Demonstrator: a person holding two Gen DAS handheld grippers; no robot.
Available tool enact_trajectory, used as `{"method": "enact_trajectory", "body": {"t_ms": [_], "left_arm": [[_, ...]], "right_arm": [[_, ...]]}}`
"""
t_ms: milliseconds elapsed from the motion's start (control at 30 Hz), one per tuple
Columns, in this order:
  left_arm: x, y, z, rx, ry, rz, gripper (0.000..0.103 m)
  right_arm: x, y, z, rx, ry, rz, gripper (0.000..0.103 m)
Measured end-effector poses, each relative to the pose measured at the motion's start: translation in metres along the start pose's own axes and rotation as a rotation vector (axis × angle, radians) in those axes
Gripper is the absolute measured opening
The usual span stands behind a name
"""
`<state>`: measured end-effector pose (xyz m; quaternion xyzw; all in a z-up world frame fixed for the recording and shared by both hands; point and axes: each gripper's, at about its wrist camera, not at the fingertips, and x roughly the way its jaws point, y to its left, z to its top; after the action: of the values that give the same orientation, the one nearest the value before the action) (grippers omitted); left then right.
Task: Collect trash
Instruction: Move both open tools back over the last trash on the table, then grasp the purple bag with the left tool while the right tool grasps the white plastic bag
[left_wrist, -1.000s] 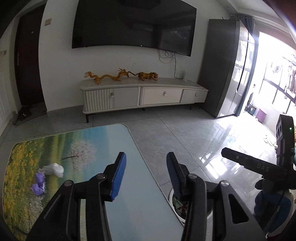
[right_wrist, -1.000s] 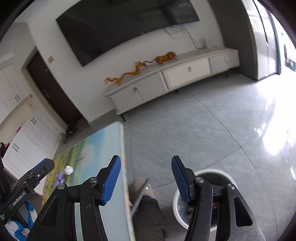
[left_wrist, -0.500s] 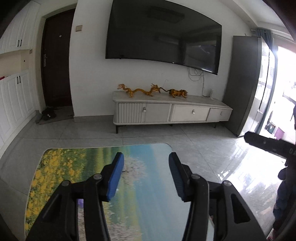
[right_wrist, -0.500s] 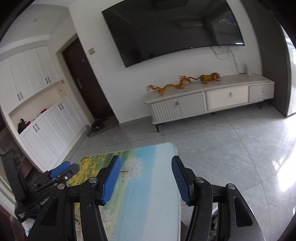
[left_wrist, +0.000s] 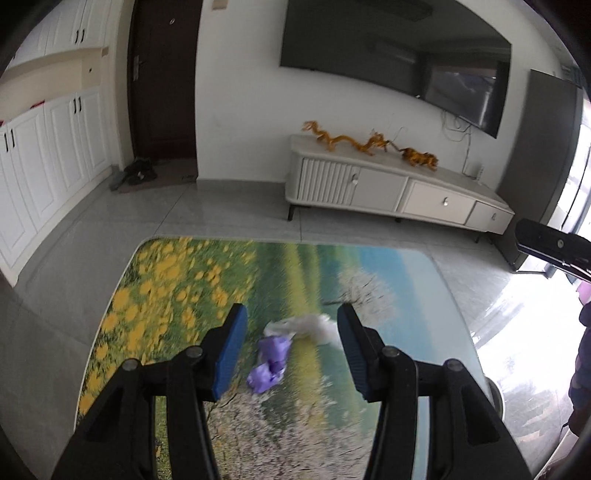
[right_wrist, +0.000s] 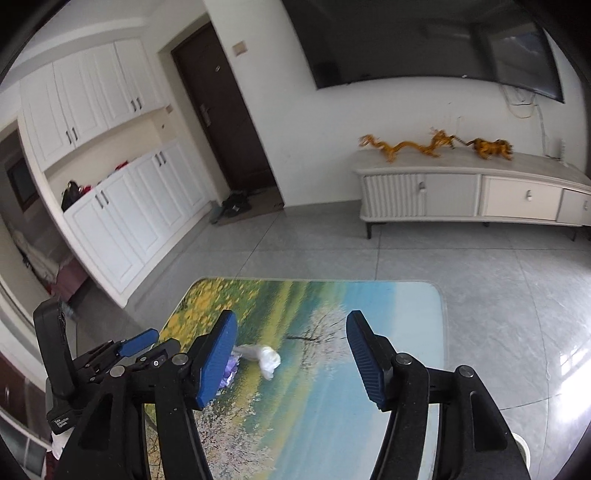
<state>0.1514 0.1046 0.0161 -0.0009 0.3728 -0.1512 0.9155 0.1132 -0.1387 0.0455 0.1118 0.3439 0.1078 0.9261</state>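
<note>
purple crumpled wrapper (left_wrist: 271, 363) and white crumpled plastic bag (left_wrist: 314, 326) lying ahead between spread left fingers (left_wrist: 231, 350) on landscape-printed worktop (left_wrist: 177, 295). best lowered squarely over purple scrap, then pinched. right fingers (right_wrist: 214, 365) spread too, holding nothing.

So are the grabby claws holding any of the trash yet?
No, nothing is held. The left gripper and right gripper are both open, above the table. The white wrapper and purple wrapper lie there untouched.

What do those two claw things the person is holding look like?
Both match: the left gripper and right gripper have angular black frames with round silver bolts and two fingers faced with ribbed blue pads. No cables show.
</note>
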Motion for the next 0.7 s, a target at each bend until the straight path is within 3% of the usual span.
{"method": "enact_trajectory", "body": {"t_ms": [167, 400, 700], "left_arm": [[0.034, 0.021, -0.023, -0.046, 0.069, 0.006, 0.049], [0.08, 0.023, -0.046, -0.037, 0.155, 0.049, 0.049], [0.102, 0.023, -0.057, -0.036, 0.159, 0.056, 0.049]], "right_arm": [[0.059, 0.016, -0.014, -0.048, 0.091, 0.053, 0.062], [0.135, 0.021, -0.037, -0.089, 0.203, 0.107, 0.062], [0.185, 0.021, -0.055, -0.1, 0.256, 0.169, 0.062]]}}
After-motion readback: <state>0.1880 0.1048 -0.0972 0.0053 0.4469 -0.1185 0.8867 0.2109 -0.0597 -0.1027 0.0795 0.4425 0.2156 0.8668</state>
